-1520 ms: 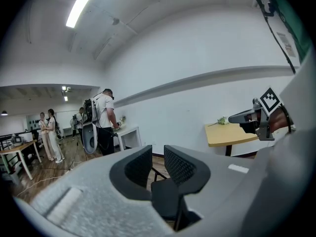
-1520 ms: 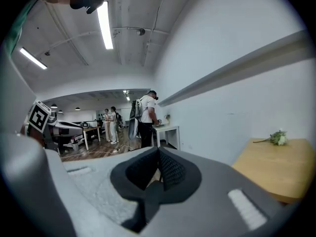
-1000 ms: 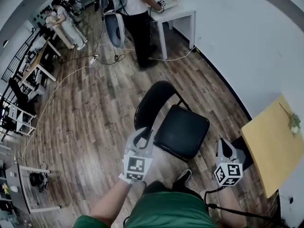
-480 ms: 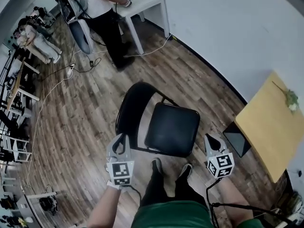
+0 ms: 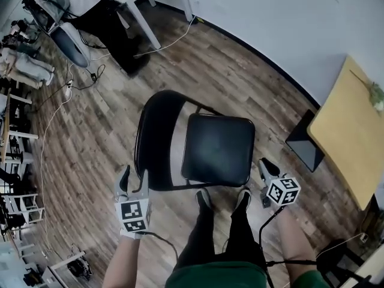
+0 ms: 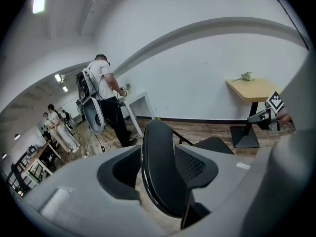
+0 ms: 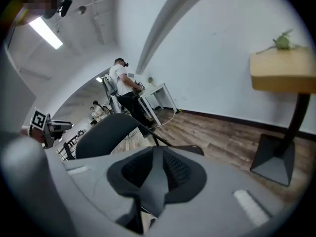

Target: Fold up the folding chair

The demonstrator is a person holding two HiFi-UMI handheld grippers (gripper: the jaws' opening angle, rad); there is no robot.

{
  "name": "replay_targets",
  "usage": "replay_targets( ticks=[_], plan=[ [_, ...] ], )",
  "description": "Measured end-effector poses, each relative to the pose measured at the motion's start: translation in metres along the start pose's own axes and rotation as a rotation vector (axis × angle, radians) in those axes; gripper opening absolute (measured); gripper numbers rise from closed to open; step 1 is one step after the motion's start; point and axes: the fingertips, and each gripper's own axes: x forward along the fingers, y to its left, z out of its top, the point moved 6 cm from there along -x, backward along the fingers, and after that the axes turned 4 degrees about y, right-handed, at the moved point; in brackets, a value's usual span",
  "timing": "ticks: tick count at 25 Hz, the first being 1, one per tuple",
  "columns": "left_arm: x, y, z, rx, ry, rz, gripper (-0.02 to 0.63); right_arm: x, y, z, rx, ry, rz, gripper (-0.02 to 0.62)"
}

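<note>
In the head view, the top edge is cutting off the person (image 5: pixel 105 20) at the white table (image 5: pixel 142 26), and the right edge is cropping the yellow table (image 5: pixel 351 131). The folding chair (image 5: pixel 217 150) is hiding its own legs under its seat. In the left gripper view, the left gripper (image 6: pixel 160 172) is covering the backrest's lower end.

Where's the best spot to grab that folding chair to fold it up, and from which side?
Probably the near edge of the backrest, coming from the person's side. It stands upright, a thin curved panel that open jaws can straddle. The left hand-held gripper, whose jaws have just been opening, has that edge between them, not yet pinched.
</note>
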Motion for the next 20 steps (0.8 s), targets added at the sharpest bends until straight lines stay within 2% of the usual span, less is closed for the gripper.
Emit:
replay_targets(
  ticks=[2, 5, 10, 15, 20],
  plan=[
    [0.016, 0.003, -0.012, -0.060, 0.062, -0.035, 0.277, 0.017, -0.024, -0.021, 0.091, 0.031, 0.010, 0.111],
    [0.037, 0.006, -0.033, -0.172, 0.134, -0.075, 0.307, 0.039, -0.061, -0.049, 0.185, 0.062, 0.006, 0.194],
    [0.058, 0.010, -0.058, -0.306, 0.210, -0.088, 0.310, 0.067, -0.107, -0.092, 0.251, 0.151, 0.013, 0.221],
    [0.083, -0.002, -0.054, -0.298, 0.225, -0.107, 0.311, 0.105, -0.145, -0.114, 0.300, 0.202, 0.057, 0.284],
    [0.097, -0.006, -0.062, -0.304, 0.267, -0.099, 0.311, 0.149, -0.164, -0.149, 0.401, 0.228, 0.158, 0.355]
  ],
)
